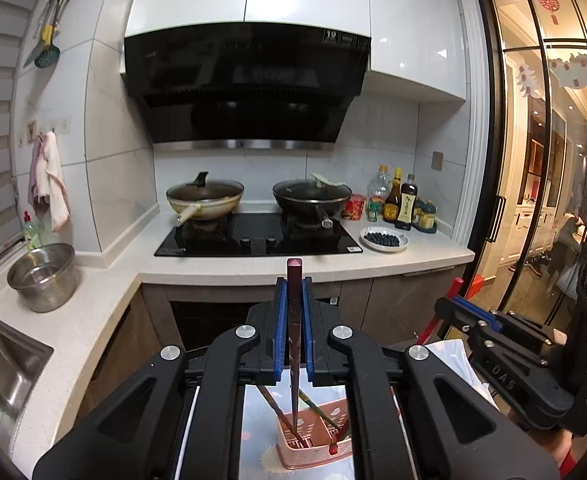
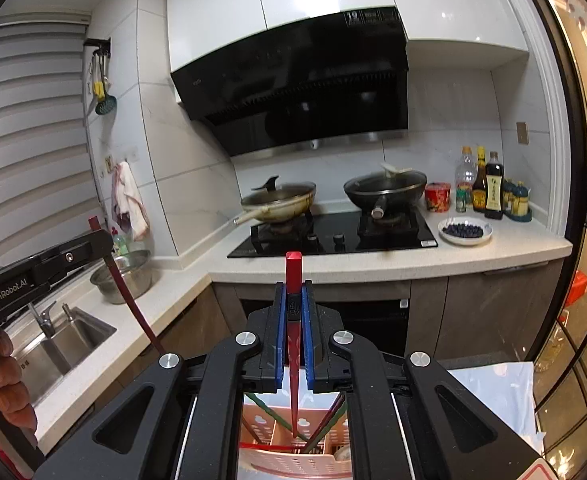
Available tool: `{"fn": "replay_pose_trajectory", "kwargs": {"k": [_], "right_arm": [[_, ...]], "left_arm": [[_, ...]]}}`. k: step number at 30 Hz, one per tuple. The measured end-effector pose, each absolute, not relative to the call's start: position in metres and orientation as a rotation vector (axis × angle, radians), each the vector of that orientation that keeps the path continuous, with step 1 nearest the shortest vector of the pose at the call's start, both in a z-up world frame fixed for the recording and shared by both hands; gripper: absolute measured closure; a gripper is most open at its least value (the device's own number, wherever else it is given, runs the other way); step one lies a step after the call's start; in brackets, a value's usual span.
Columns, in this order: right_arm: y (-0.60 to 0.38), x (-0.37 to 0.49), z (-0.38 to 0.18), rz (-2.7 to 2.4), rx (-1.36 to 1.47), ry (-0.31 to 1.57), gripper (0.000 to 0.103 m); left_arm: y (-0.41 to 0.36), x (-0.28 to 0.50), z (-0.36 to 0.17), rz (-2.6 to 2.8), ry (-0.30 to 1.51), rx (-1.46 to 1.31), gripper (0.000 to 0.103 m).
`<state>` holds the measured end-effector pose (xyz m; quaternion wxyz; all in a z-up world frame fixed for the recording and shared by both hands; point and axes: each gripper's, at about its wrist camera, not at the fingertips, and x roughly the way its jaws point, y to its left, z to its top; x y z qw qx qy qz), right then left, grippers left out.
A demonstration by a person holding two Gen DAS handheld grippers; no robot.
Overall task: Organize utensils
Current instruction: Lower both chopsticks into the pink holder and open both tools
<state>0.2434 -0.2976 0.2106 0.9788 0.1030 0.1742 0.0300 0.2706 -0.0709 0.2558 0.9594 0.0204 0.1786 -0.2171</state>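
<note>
My left gripper [image 1: 294, 284] is shut on a dark maroon chopstick [image 1: 294, 320] that stands nearly upright between the blue pads, its lower end hanging over a pink utensil basket [image 1: 313, 448]. Several other chopsticks lean in that basket. My right gripper [image 2: 294, 288] is shut on a bright red chopstick [image 2: 294, 344], its tip pointing down over the pink utensil basket [image 2: 293, 452]. In the right wrist view the left gripper body [image 2: 33, 276] and its maroon chopstick [image 2: 129, 296] show at the left, with fingers of a hand around the handle. The right gripper body [image 1: 525, 356] shows in the left wrist view.
An L-shaped white counter [image 1: 373, 264] carries a black gas hob [image 1: 257, 236] with two lidded woks, sauce bottles [image 1: 401, 200] and a plate of dark berries [image 1: 383, 238]. A steel colander [image 1: 43, 276] and a sink [image 1: 1, 364] lie left. Glass sliding doors [image 1: 533, 160] stand right.
</note>
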Motion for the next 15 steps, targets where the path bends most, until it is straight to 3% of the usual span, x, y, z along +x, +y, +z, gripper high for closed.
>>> {"fn": "replay_pose_trajectory", "kwargs": {"k": [15], "right_arm": [[-0.295, 0.267, 0.141, 0.039, 0.207, 0.506, 0.096]], "left_arm": [[-0.079, 0.297, 0.182, -0.44, 0.532, 0.037, 0.096]]}}
